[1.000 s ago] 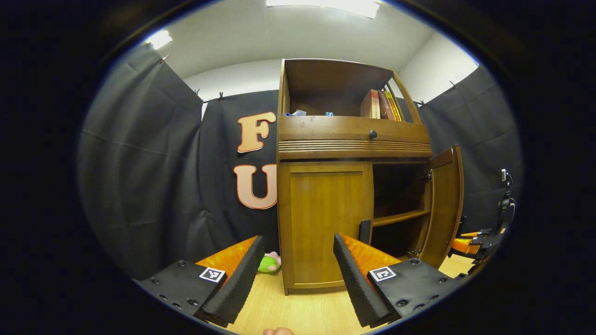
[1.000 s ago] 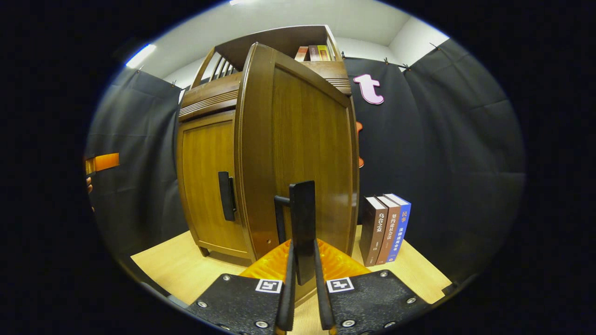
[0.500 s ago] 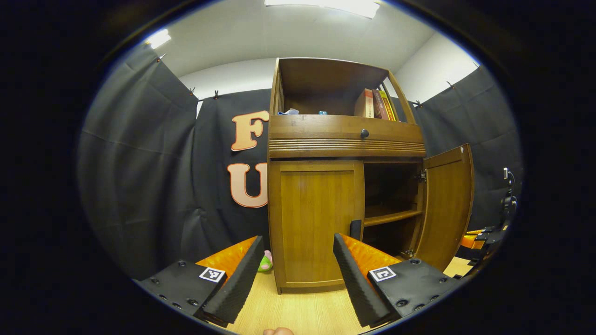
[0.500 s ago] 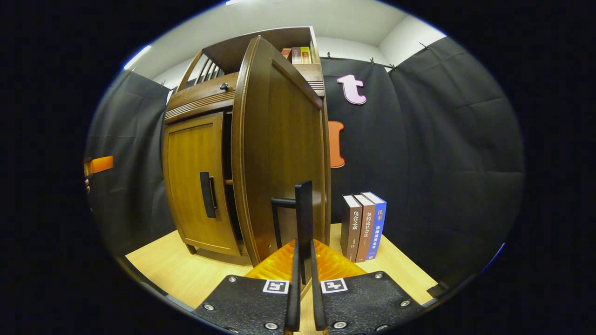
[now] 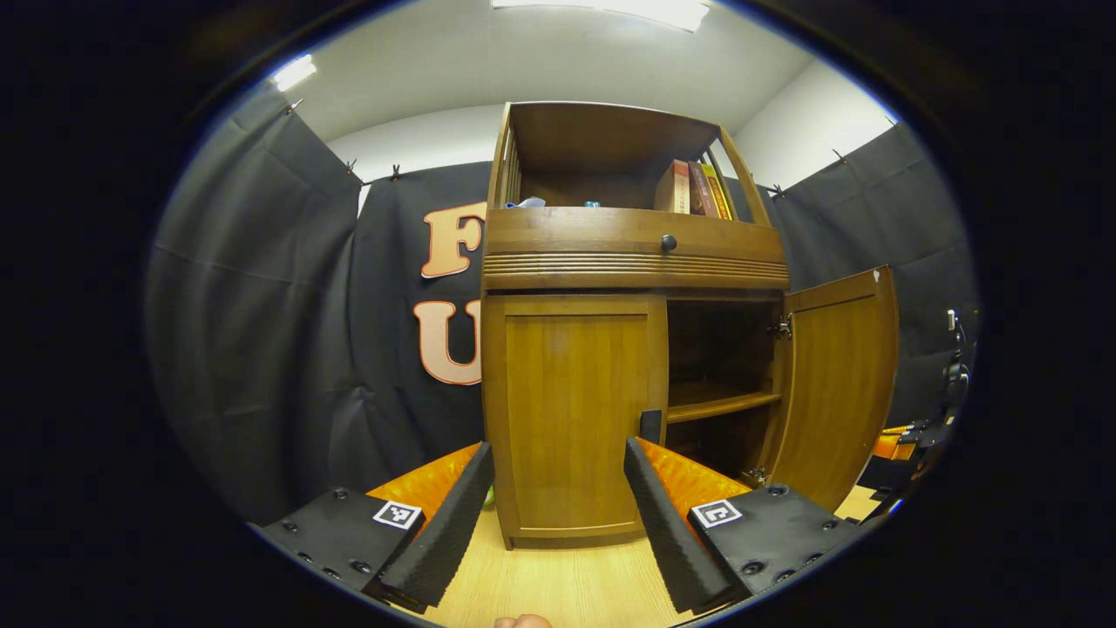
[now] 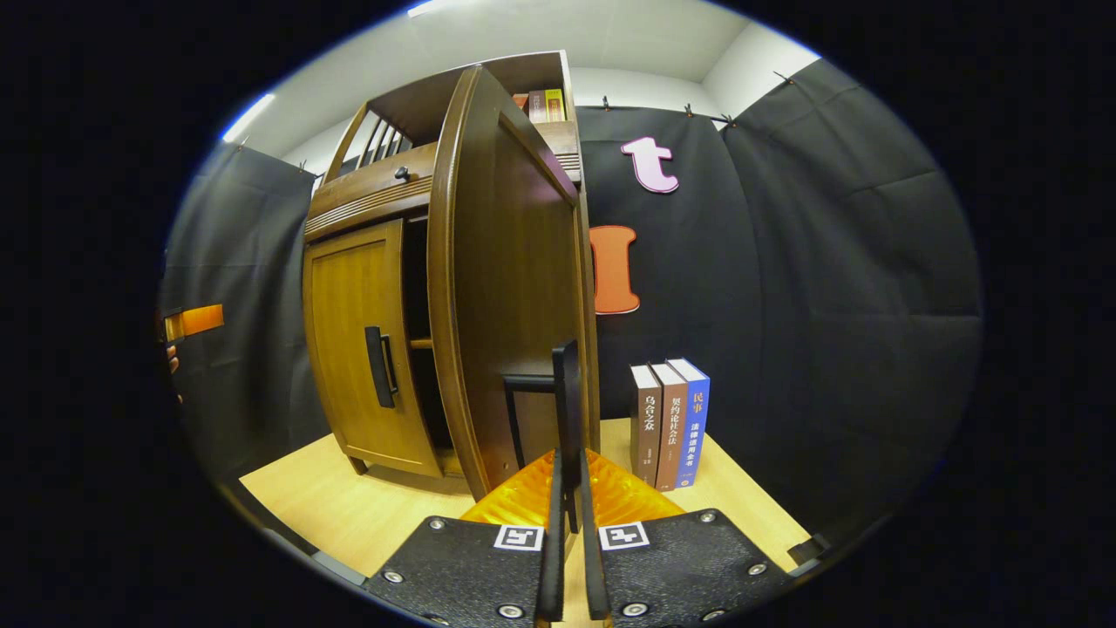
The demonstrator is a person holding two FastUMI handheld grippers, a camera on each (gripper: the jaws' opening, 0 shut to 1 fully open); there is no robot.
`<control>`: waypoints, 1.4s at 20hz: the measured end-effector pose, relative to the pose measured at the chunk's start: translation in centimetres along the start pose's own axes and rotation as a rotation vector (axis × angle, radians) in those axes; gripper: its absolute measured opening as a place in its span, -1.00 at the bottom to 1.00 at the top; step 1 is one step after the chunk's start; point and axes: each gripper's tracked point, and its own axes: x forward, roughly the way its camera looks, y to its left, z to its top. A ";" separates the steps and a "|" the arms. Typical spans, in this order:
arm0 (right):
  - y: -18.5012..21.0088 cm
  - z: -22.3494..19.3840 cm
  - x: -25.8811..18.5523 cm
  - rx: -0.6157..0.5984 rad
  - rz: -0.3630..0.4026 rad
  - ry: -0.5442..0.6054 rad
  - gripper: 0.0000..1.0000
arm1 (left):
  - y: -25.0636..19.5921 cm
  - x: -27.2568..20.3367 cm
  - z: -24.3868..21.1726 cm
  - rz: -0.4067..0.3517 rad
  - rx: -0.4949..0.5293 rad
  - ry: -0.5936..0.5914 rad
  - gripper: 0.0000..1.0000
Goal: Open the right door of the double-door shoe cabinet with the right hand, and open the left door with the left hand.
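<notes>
Halfway through at the shoe cabinet [image 5: 636, 253]: its right door [image 5: 835, 384] stands swung well out from the front, baring a dark interior and a shelf [image 5: 722, 406] inside, while the left door [image 5: 575, 419] sits flush and closed. The right gripper [image 6: 568, 523] has its fingers pinched together on the right door's handle [image 6: 565, 410], both sides pressing the dark vertical bar — the opening half of the job looks done or nearly so. The left gripper [image 5: 558, 515] hangs in front of the cabinet's closed door with its fingers spread wide and nothing between them; the left door's handle [image 6: 378, 366], on that door's inner edge, is not yet touched. What remains, by the look of it, is reaching that handle and pulling the left door out. Three books [image 6: 670, 423] stand on the wooden floor just beside the open door.
</notes>
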 end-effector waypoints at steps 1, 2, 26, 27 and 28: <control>-0.5 0.0 -0.1 0.003 -0.002 -0.003 -0.82 | -0.3 0.2 -0.1 -0.003 0.003 0.002 0.93; -1.0 0.1 -0.1 0.008 -0.005 -0.004 -0.82 | -0.7 0.5 -0.2 -0.007 0.003 0.004 0.93; -10.3 0.2 -2.4 0.057 -0.098 -0.051 -0.54 | -10.6 18.3 -10.0 -0.111 -0.066 0.104 0.92; -10.7 0.2 -2.3 0.055 -0.107 -0.052 -0.54 | -10.6 19.0 -10.7 -0.111 -0.065 0.114 0.90; -11.1 0.2 -2.4 0.056 -0.116 -0.054 -0.54 | -10.9 19.8 -11.3 -0.107 -0.062 0.126 0.90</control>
